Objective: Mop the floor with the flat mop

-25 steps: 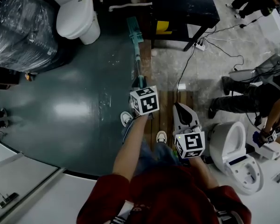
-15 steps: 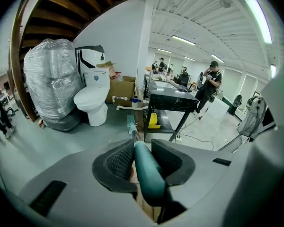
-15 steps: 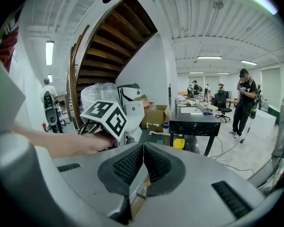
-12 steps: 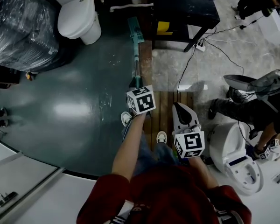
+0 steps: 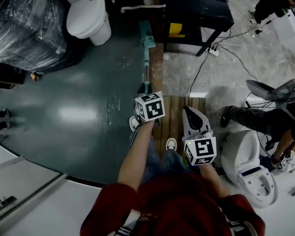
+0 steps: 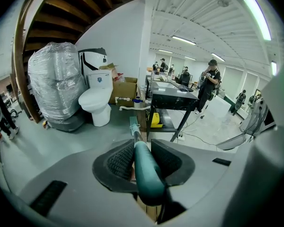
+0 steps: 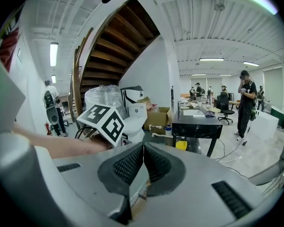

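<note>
Over glossy floor (image 5: 78,117): left gripper (image 6: 140,149) clamps rounded teal mop handle (image 6: 147,179); right gripper (image 7: 143,162) jaws together, empty.

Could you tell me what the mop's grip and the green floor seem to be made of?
Mop's grip: probably plastic or rubber; smooth teal with a dull sheen.
Green floor: likely painted or epoxy coating; seamless and glossy, mirroring a light.

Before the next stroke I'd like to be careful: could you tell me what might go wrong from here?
Only the left gripper clamps the mop handle; the right gripper is shut on nothing, so the long handle may twist or slip.
The mop head lies close to the table and a white pipe; a forward push could snag on them.
</note>
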`<action>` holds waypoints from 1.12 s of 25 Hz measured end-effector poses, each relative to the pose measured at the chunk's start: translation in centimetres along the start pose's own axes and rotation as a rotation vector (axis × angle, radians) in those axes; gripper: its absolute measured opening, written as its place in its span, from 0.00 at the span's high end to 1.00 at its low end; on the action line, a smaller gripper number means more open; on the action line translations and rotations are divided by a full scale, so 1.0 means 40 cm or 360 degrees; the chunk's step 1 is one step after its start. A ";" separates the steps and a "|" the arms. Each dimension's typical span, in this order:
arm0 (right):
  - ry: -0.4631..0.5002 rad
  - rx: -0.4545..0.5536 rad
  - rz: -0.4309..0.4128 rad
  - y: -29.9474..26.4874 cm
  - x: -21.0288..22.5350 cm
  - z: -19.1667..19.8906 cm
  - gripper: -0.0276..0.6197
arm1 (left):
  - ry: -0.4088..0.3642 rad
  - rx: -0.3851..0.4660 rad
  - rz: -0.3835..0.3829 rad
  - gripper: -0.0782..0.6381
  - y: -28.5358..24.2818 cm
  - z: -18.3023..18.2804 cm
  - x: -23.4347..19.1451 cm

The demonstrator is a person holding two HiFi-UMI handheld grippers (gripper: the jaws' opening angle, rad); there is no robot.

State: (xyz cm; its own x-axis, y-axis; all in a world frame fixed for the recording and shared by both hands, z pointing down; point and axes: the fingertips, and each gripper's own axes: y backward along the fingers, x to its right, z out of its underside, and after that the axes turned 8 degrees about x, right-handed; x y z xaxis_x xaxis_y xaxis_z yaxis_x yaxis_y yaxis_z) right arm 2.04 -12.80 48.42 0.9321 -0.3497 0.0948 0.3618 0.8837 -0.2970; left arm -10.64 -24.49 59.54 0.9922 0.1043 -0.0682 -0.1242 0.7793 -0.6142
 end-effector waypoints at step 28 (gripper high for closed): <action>-0.0007 0.0164 -0.0066 0.287 -0.002 -0.047 0.93 | 0.0004 -0.0048 -0.0109 0.72 0.399 0.202 0.071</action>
State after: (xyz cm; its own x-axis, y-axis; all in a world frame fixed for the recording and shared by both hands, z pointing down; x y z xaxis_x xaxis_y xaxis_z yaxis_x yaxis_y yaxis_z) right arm 6.09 -3.22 43.20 0.9163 -0.3855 0.1090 0.3999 0.8958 -0.1938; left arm -9.88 -6.77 55.88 0.9984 0.0497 -0.0270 -0.0554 0.7655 -0.6410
